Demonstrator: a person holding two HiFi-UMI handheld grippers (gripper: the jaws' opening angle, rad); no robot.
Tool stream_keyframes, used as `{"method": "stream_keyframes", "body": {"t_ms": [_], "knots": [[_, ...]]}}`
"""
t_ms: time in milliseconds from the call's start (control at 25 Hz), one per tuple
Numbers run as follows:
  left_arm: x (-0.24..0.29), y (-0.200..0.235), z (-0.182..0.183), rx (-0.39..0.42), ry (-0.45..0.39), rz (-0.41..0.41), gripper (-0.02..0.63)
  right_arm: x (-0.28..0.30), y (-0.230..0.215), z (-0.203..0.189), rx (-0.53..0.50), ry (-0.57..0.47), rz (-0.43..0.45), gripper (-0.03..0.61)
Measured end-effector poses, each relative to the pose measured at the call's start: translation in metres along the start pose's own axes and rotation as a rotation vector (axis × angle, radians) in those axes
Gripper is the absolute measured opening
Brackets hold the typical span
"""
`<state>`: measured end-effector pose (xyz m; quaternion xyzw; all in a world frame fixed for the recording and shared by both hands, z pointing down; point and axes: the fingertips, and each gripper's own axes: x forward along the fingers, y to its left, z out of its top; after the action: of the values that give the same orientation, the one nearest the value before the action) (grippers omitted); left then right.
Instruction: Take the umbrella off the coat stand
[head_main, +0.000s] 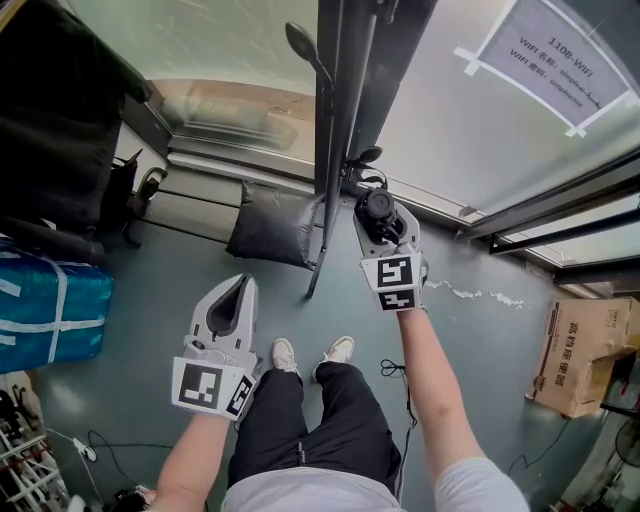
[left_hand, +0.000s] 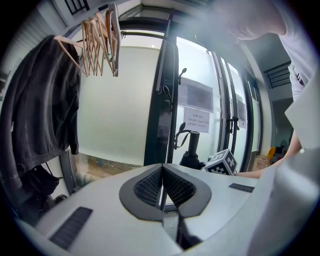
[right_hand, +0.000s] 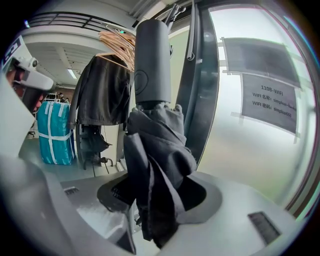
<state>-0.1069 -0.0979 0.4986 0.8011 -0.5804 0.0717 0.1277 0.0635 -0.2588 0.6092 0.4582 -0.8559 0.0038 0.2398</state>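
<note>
The right gripper (right_hand: 159, 199) is clamped on the folded dark umbrella (right_hand: 152, 142), its jaws partly apart around the bunched fabric. The umbrella's handle is uppermost, just beside the coat stand (head_main: 335, 130) pole. The left gripper (left_hand: 162, 187) has its pads together with nothing between them. A paper sign (right_hand: 270, 97) on the glass reads "1108-WiFi"; its smaller lines are illegible

right gripper (head_main: 385, 232) around umbrella (right_hand: 152, 80) (left gripper (head_main: 238, 290) closed, empty)
</note>
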Motion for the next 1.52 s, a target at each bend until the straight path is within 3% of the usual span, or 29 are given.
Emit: {"method": "stream_keyframes", "body": {"t_ms": [720,1520], "knots": [[-0.013,-0.01,0.022,-0.021,0.011,0.021,0.023,-0.026,-0.002,0.02,-0.029,0.009,0.012,0.236],[-0.02,0.006,0.029,-0.03,-0.009,0.026,0.023,-0.052,0.006,0.03,-0.069,0.038,-0.013,0.236]]}}
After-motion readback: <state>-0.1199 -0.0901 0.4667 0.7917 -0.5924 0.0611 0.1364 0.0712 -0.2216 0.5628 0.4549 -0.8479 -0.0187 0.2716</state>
